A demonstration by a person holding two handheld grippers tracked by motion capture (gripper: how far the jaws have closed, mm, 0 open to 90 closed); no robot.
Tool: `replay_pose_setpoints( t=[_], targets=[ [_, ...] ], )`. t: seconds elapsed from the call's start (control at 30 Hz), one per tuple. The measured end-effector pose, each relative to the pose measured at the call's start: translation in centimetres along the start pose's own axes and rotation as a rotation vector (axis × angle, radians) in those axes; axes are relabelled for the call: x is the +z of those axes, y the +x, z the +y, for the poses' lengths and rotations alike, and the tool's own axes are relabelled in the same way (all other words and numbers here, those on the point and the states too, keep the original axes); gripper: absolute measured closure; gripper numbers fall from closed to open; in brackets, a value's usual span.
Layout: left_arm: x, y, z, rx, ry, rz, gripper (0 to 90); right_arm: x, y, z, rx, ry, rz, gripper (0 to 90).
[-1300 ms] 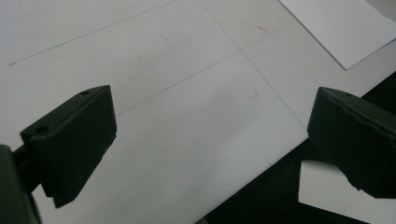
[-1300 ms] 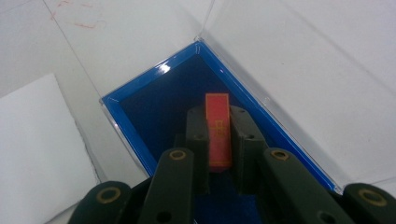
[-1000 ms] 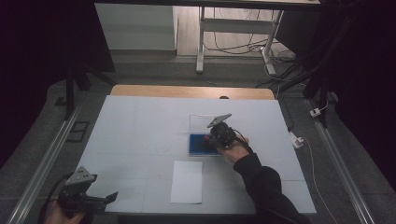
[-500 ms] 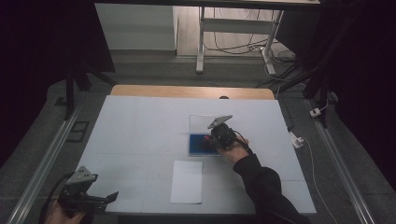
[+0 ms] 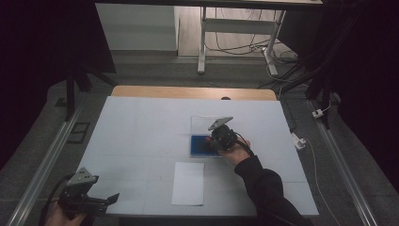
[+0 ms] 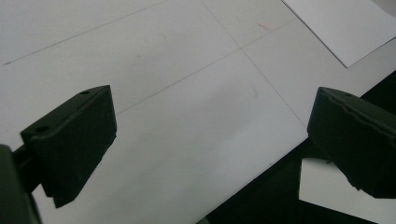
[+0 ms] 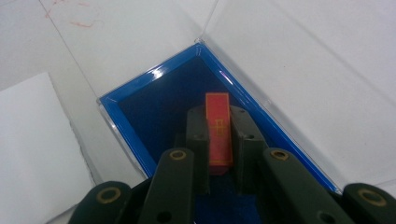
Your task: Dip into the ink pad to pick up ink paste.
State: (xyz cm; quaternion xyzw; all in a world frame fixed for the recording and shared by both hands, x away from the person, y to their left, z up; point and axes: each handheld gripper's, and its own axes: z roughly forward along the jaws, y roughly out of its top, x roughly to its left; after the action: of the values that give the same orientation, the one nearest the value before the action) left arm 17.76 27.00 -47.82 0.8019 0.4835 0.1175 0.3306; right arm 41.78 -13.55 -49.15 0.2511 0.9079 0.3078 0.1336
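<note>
Right gripper [image 7: 218, 135], jaws clamped on red card [image 7: 218, 133] over blue tray [image 7: 140, 100] mid-table, white sheet [image 5: 188, 182] just nearer the front; left gripper [image 5: 101, 201], jaws spread with nothing between, overhangs table [image 5: 141, 117] front-left edge, well apart.

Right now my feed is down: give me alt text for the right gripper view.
The right gripper is shut on a red tile over a blue-lined clear box on a white table, with a white sheet alongside.
</note>
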Motion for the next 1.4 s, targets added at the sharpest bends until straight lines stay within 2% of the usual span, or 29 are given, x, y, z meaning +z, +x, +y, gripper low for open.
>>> replay_pose_setpoints(
  t=[0.17, 0.23, 0.27, 0.47, 0.7, 0.8, 1.17, 1.27, 1.4],
  targets=[
    [0.0, 0.1, 0.0, -0.004, -0.003, -0.005, 1.6, -0.2, -0.3, 0.1, 0.02, -0.003, 0.01, 79.5],
    [0.0, 0.1, 0.0, -0.005, -0.004, -0.005, 1.6, -0.3, -0.5, 0.1, 0.032, -0.016, 0.028, 79.5],
    [0.0, 0.1, 0.0, -0.004, -0.004, -0.005, 1.7, -0.6, -0.5, 0.2, 0.05, -0.041, 0.038, 79.5],
    [0.0, 0.0, 0.0, -0.002, -0.004, -0.004, 1.6, -1.8, 0.3, 1.0, 0.001, -0.067, 0.007, 79.4],
    [0.0, 0.0, 0.0, -0.001, -0.002, -0.003, 1.7, -2.1, 0.3, 1.2, 0.004, -0.064, -0.001, 79.4],
    [0.0, 0.0, 0.0, -0.002, -0.003, -0.003, 1.7, -1.9, 0.1, 1.0, 0.02, -0.058, 0.0, 79.4],
    [0.0, 0.1, 0.0, -0.003, -0.003, -0.005, 1.7, -0.1, -0.3, 0.2, 0.004, -0.006, -0.005, 79.3],
    [0.0, 0.1, 0.0, -0.005, -0.002, -0.006, 1.7, 0.0, -0.4, 0.2, 0.012, -0.007, 0.002, 79.6],
    [0.0, 0.1, 0.0, -0.004, 0.0, -0.004, 1.7, 0.2, -0.8, 0.0, 0.056, -0.014, 0.022, 79.9]
  ],
)
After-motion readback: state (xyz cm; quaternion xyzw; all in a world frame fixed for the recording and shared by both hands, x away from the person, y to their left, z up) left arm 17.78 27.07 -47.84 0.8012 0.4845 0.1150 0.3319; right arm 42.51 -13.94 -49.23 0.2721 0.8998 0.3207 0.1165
